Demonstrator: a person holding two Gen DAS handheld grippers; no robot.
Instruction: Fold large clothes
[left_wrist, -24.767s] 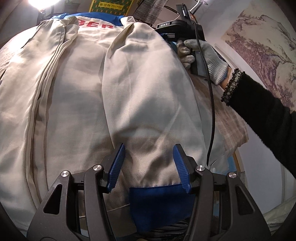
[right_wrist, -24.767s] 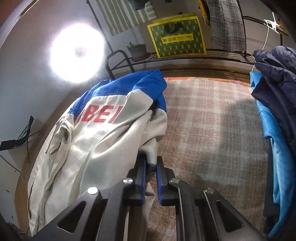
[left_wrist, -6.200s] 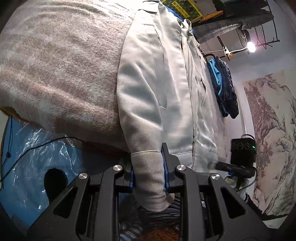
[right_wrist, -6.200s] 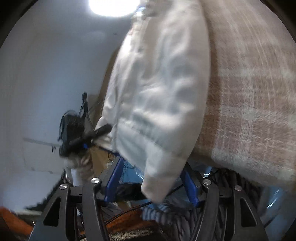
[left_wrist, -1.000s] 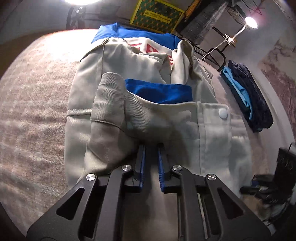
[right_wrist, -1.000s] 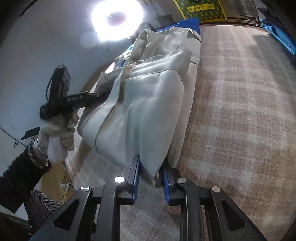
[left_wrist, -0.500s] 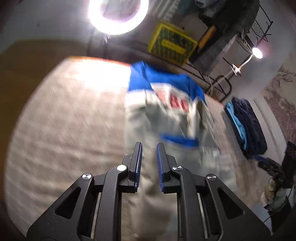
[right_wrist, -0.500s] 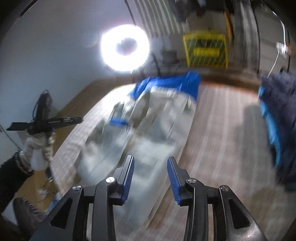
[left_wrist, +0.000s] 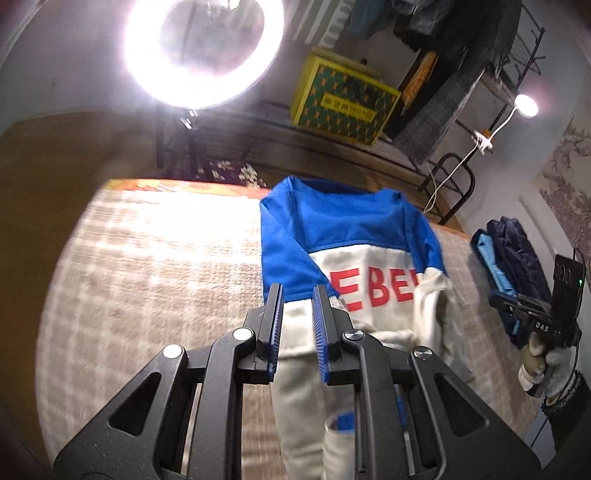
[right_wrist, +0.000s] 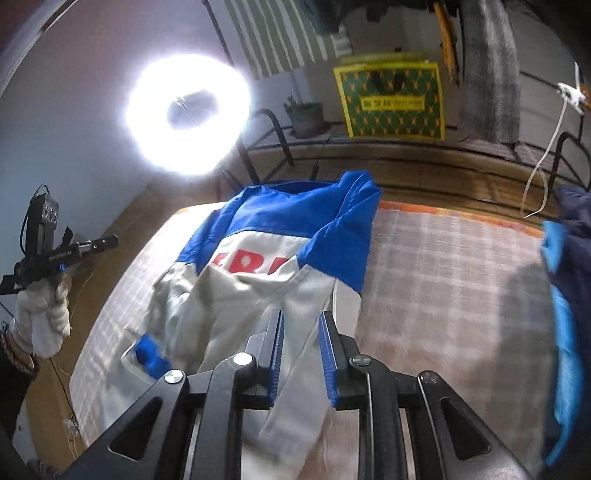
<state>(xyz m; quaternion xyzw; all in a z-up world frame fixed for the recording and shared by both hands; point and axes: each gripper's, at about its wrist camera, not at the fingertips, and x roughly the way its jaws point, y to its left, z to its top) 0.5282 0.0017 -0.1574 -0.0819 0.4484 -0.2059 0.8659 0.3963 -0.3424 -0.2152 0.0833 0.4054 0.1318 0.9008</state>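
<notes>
Both claws hovering empty over a half-folded jacket on the bed

The left claw (left_wrist: 297, 325) and right claw (right_wrist: 301, 349) are each gaping slightly, gripping nothing. The cream and blue jacket (left_wrist: 354, 266) is lying rumpled on the plaid blanket (left_wrist: 147, 258), blue yoke toward the far edge. It is looking soft, floppy and fairly light, likely to sag and slide, so pinching doubled seams at the hem or the blue cuff (right_wrist: 149, 356) seems best. Red letters are reading "EBE" only in part; the yellow box (right_wrist: 391, 99) print is too small to read.
</notes>
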